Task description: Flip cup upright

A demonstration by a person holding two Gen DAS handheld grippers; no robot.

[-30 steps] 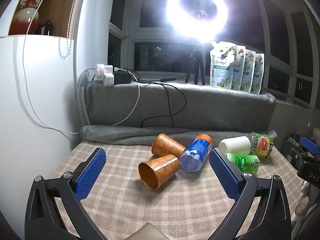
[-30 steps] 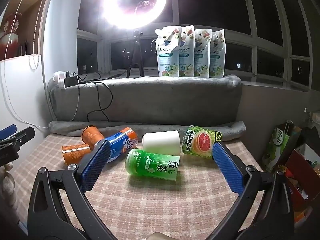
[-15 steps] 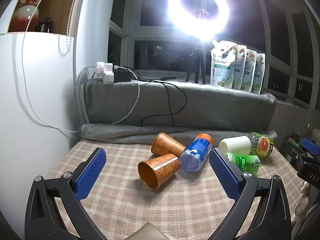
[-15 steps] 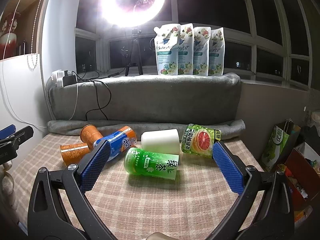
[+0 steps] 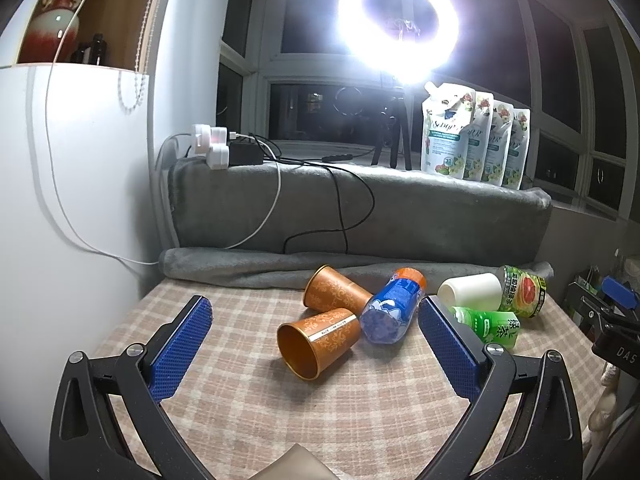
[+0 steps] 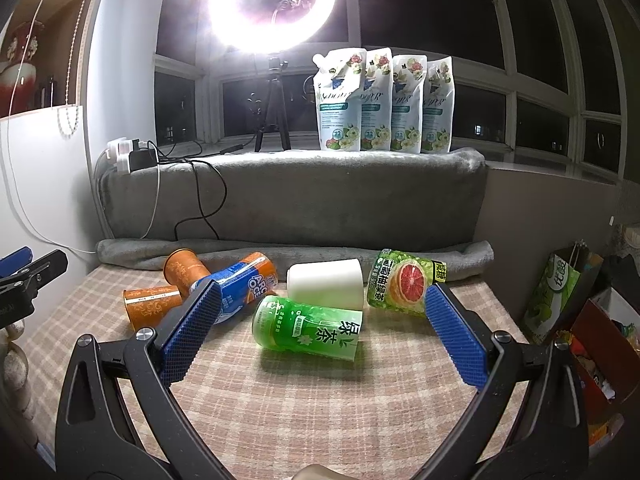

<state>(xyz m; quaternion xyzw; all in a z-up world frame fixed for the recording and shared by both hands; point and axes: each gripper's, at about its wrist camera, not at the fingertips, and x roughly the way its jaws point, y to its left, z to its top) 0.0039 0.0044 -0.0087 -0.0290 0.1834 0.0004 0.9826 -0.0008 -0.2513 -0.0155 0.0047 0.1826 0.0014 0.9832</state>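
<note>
Several cups lie on their sides on the checked cloth (image 5: 240, 400). Two orange cups lie at the left: the near one (image 5: 320, 340) (image 6: 150, 306) with its mouth toward me, the far one (image 5: 334, 294) (image 6: 184, 270) behind it. A blue-and-orange cup (image 5: 394, 308) (image 6: 244, 284), a white cup (image 5: 470, 290) (image 6: 324, 286), a green cup (image 5: 490, 326) (image 6: 310, 330) and a grapefruit-print cup (image 5: 522, 292) (image 6: 404, 282) lie to the right. My left gripper (image 5: 314, 350) is open in front of the near orange cup. My right gripper (image 6: 320, 328) is open in front of the green cup.
A grey rolled blanket (image 6: 280, 250) and a padded grey ledge (image 6: 300, 200) back the table. Cables (image 5: 312, 216) hang over the ledge. Detergent pouches (image 6: 380, 104) and a ring light (image 6: 272, 4) stand behind. A white cabinet (image 5: 60, 220) is at the left. Bags (image 6: 560, 292) sit at the right.
Both grippers have crept slightly forward toward the cups and stay open. The cups have not moved.
</note>
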